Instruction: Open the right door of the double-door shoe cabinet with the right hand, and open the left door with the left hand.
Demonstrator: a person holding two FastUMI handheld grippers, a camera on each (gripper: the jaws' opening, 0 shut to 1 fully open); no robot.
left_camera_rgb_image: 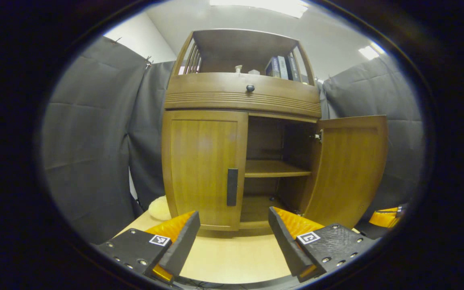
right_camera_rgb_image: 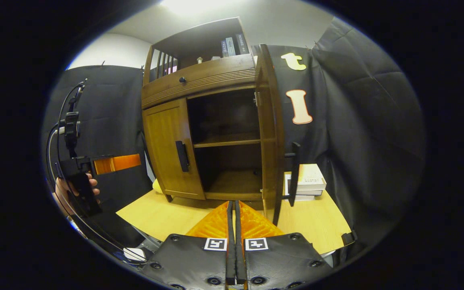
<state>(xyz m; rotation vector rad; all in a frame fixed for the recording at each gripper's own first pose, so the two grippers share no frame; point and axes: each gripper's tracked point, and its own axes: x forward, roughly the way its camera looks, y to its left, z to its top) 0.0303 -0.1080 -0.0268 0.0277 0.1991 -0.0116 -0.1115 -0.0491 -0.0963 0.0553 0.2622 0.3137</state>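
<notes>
The shoe cabinet (left_camera_rgb_image: 240, 133) stands at the surface's (left_camera_rgb_image: 232, 257) back edge, right door (left_camera_rgb_image: 351, 169) swung open. The left tool (left_camera_rgb_image: 232, 237), fingers apart, faces the closed left door's handle (left_camera_rgb_image: 232, 187); the right tool (right_camera_rgb_image: 232, 225) is pressed together, empty.

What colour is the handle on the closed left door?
Black handle, on the brown left door; clearest in the left gripper view.

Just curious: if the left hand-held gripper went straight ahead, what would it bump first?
Probably the shut left door, near its handle. The left hand-held gripper is open; depth is unclear.
</notes>
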